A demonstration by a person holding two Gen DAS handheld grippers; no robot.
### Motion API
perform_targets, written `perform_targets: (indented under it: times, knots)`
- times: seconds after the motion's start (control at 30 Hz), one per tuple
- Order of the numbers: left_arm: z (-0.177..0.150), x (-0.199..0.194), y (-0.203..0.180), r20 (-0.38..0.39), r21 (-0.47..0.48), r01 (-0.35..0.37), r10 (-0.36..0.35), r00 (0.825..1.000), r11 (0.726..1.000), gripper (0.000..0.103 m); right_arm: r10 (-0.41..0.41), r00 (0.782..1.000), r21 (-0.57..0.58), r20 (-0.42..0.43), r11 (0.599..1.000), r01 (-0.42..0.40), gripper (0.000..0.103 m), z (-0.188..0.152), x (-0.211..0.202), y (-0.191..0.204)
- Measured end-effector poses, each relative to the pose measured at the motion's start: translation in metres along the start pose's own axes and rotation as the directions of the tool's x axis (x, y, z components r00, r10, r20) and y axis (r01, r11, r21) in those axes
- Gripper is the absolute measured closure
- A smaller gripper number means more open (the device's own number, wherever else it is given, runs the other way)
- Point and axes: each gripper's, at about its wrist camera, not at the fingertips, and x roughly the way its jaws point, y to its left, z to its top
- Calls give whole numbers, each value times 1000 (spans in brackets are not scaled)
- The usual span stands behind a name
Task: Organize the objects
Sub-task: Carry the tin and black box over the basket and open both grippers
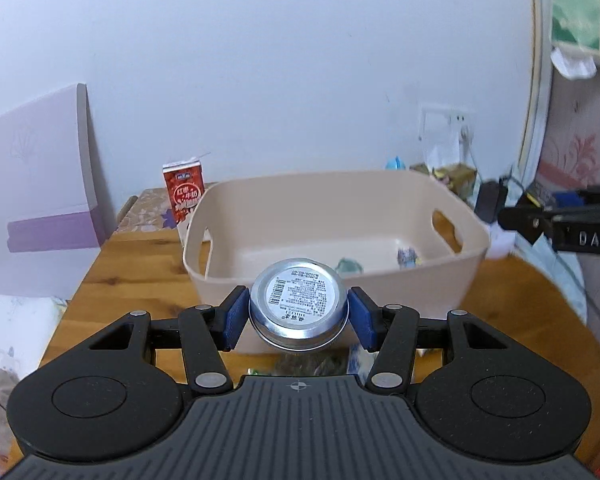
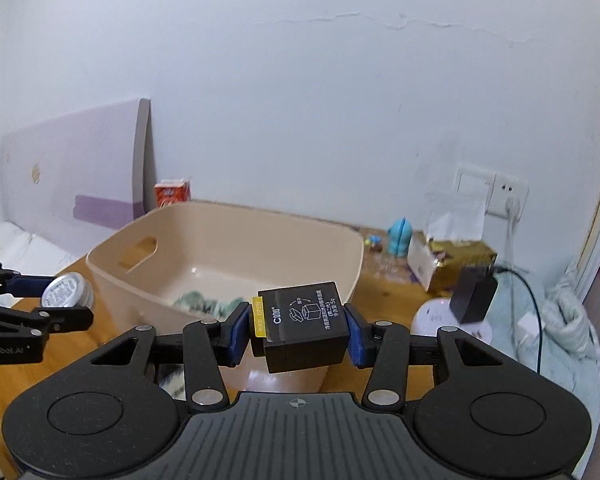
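Holding tin (image 1: 299,304) in left gripper (image 1: 299,314), black box (image 2: 303,326) in right gripper (image 2: 300,330) — beige bin (image 1: 476,236) just ahead, below both; left nearer its rim.

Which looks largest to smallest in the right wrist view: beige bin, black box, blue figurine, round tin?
1. beige bin
2. black box, though nearness enlarges it
3. round tin and blue figurine look alike; unranked.

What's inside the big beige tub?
In the beige tub lie a few small things: a colourful little packet and some greenish wrappers. The near wall, the round tin and the black box hide the rest of the bottom.
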Motion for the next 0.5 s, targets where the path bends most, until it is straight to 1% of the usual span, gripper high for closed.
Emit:
perform_targets:
  times: [0.03,0.13,0.3,0.5]
  knots:
    - [5,2,2,3,-5,4,-4,1000,1000,48,0,1000,3,4,1000,0,58,4,1,-1]
    - [21,10,4,19,14,-19,18,1000,1000,48,-11,1000,-3,20,1000,11,58,14,7,-1]
    - [41,32,5,3,20,-4,3,1000,1000,48,-36,998,-8,42,999,36,58,26,21,1]
    - [54,69,-4,-40,40,-8,10,999,999,48,-32,999,-8,8,999,32,58,35,47,5]
